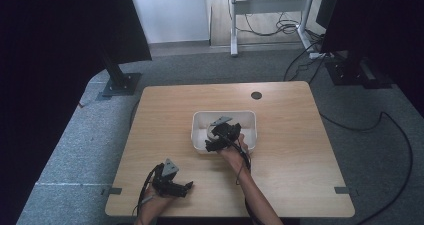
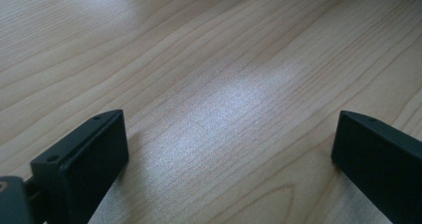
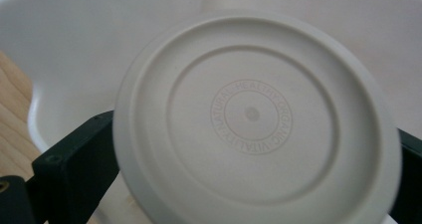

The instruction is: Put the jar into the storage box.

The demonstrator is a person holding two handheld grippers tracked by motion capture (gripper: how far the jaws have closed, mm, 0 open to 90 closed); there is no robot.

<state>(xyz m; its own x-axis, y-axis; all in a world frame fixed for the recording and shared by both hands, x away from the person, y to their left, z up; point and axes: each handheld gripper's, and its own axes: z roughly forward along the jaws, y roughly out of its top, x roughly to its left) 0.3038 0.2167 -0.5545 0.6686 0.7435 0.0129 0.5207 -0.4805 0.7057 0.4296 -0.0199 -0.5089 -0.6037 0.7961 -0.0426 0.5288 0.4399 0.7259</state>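
Observation:
A round white disc, the underside of a dish or lid with a ring of embossed lettering, stands between the jaws of my right gripper, which is shut on its edges. That right gripper hangs over the front left part of a white rectangular tub in the middle of the wooden table. The tub's inner wall lies behind the disc. My left gripper rests low near the table's front left. In the left gripper view my left gripper stands open over bare wood.
A dark round cable hole sits at the table's far edge. Black stands and cables lie on the grey carpet around the table. Bare tabletop stretches right of the tub.

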